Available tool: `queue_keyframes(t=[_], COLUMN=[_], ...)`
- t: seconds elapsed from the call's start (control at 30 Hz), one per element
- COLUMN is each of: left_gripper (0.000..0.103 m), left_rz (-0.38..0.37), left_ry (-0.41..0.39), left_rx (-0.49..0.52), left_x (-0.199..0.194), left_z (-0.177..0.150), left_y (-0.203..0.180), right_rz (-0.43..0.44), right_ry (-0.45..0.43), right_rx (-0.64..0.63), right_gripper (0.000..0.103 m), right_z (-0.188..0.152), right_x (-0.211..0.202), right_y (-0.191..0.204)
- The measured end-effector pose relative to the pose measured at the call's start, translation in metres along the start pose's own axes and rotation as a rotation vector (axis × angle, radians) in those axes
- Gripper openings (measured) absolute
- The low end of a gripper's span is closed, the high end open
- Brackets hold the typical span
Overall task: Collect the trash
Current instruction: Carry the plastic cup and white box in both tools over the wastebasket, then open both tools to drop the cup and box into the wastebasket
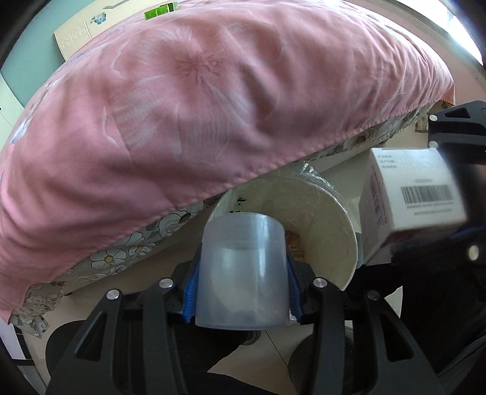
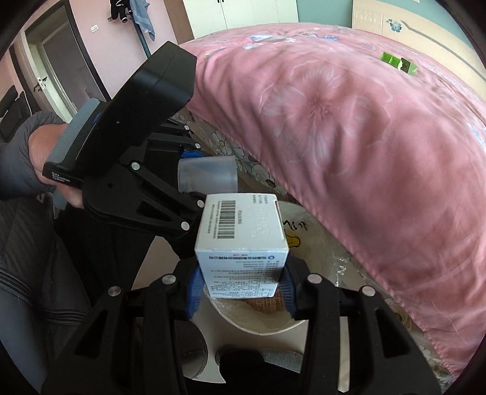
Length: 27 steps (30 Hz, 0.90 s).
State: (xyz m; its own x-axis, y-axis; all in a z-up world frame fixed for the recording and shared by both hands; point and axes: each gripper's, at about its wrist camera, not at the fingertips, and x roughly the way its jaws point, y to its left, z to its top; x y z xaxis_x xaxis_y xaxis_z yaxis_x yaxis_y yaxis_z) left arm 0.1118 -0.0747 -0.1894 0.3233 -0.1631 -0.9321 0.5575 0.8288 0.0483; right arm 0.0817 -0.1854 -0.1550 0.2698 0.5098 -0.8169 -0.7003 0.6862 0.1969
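My left gripper [image 1: 241, 288] is shut on a translucent grey plastic cup [image 1: 243, 270], held above a white trash bin [image 1: 337, 212] lined with clear plastic beside the bed. The cup also shows in the right wrist view [image 2: 209, 174]. My right gripper [image 2: 240, 288] is shut on a small white cardboard box [image 2: 241, 240] with a barcode label, held over the same bin [image 2: 322, 243]. The box appears in the left wrist view [image 1: 410, 203] at the right, just beside the bin's rim.
A bed with a pink quilt [image 1: 197, 115] and a floral sheet [image 1: 121, 255] overhangs the bin. A green packet [image 2: 399, 65] lies on the quilt near the headboard [image 2: 373, 18]. A door [image 2: 57, 70] and hanging clothes are at the far left. Pale tiled floor [image 1: 291, 340] lies below.
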Motion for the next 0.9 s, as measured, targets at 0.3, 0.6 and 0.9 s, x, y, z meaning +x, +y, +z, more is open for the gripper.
queue_keyframes(t=[0.3,0.6,0.9], left_gripper=[0.049,0.049,0.049], left_rz=[-0.013,-0.021,-0.051], left_ry=[0.074,0.162,0.232], left_rx=[-0.016,-0.029,-0.03], left_x=[0.034,0.075,0.11], left_z=[-0.005,-0.006,-0.011], left_y=[0.003,0.009,0.007], right_rz=[0.034,0.077,0.104], right_ry=[0.056,0.093,0.118], right_rx=[0.045,0.069,0.087], right_gripper=[0.044,0.044,0.044], right_z=[-0.012,-0.015,-0.023], right_x=[0.036,0.068,0.084], right_y=[-0.015,-0.022,-0.029])
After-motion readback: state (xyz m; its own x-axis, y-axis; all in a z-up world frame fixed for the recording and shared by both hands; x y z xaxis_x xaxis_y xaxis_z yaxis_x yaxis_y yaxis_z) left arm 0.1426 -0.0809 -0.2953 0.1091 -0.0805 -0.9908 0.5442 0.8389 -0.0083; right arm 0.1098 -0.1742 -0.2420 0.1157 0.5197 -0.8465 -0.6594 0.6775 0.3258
